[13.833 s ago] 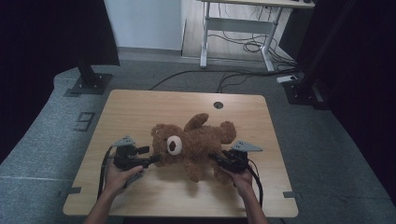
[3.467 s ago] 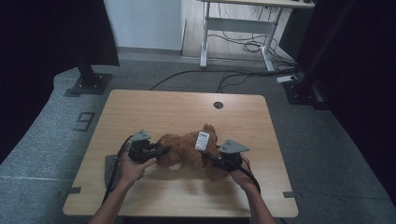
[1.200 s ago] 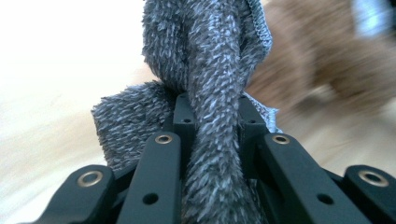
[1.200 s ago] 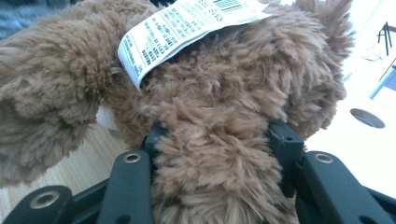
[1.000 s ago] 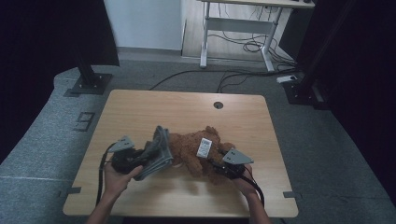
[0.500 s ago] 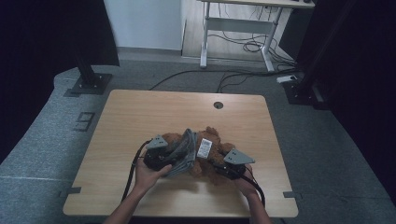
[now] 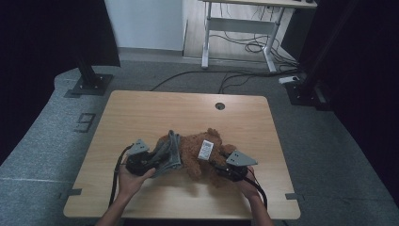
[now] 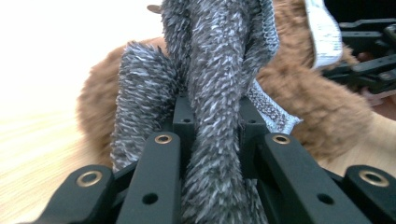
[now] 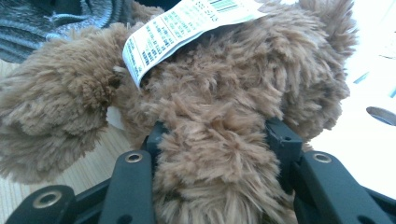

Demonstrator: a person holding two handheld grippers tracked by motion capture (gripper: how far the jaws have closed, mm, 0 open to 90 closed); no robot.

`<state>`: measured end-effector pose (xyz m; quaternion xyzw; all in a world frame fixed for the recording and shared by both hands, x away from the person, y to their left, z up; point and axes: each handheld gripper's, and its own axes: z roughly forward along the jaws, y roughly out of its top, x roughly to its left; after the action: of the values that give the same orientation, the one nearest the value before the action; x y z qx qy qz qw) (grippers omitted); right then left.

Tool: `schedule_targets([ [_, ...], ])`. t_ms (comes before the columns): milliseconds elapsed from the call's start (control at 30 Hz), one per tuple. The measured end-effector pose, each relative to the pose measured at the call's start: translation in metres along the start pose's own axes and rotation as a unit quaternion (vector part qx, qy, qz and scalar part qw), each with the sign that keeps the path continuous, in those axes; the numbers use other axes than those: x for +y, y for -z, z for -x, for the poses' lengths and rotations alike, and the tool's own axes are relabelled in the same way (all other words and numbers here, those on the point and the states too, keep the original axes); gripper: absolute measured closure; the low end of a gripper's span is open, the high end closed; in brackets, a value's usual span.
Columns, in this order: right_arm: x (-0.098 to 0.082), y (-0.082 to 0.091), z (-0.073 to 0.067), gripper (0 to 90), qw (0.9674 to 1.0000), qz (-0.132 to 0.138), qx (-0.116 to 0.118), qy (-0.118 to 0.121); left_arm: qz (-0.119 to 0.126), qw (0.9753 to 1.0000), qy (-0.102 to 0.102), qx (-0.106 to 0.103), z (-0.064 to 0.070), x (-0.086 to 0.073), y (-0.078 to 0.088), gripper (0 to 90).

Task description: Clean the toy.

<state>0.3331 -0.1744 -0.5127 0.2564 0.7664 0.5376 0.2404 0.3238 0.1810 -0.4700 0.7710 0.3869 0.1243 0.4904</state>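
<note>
On table [image 7: 141, 108], bear [image 7: 197, 155] under grey cloth [image 7: 170, 151]

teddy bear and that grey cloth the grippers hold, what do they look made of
Teddy bear: brown plush, likely synthetic pile, matte with shaggy tufts; a printed white tag, probably woven or paper-like, hangs from it. Grey cloth: fuzzy knit, perhaps chenille-type yarn, with flecked grey and white fibres and a looped knit edge.
</note>
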Motion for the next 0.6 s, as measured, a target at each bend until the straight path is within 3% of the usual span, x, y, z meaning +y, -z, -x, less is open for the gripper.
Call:
schedule_targets([
  [100,0.000,0.000,0.000,55.1,1.0000,0.000,0.000,-0.001,-0.008,0.9991,0.004,0.042,-0.015,-0.007,0.010,74.8],
  [300,0.000,0.000,0.001,55.1,1.0000,0.001,0.001,-0.002,-0.032,0.9968,0.021,0.070,-0.035,-0.017,0.004,74.6],
  [367,0.000,0.000,0.001,55.1,1.0000,0.000,-0.001,-0.003,-0.015,0.9975,0.027,0.063,-0.032,-0.014,0.008,74.7],
  [467,0.000,0.001,0.002,55.2,1.0000,0.000,-0.001,-0.006,-0.001,0.9985,0.014,0.052,-0.021,-0.007,0.013,74.6],
  [500,0.000,0.000,0.003,55.2,1.0000,0.001,0.000,-0.008,0.012,0.9996,0.001,0.025,-0.005,0.004,0.015,74.6],
  [533,0.000,0.000,0.003,55.2,1.0000,0.001,0.000,-0.008,0.012,0.9996,0.001,0.025,-0.005,0.004,0.015,74.6],
  [567,0.000,0.000,0.002,55.2,1.0000,0.002,0.000,-0.007,0.022,0.9997,-0.011,-0.005,0.011,0.017,0.013,74.5],
  [600,0.000,0.000,0.002,55.2,1.0000,0.002,0.000,-0.007,0.022,0.9997,-0.011,-0.005,0.011,0.017,0.013,74.5],
])
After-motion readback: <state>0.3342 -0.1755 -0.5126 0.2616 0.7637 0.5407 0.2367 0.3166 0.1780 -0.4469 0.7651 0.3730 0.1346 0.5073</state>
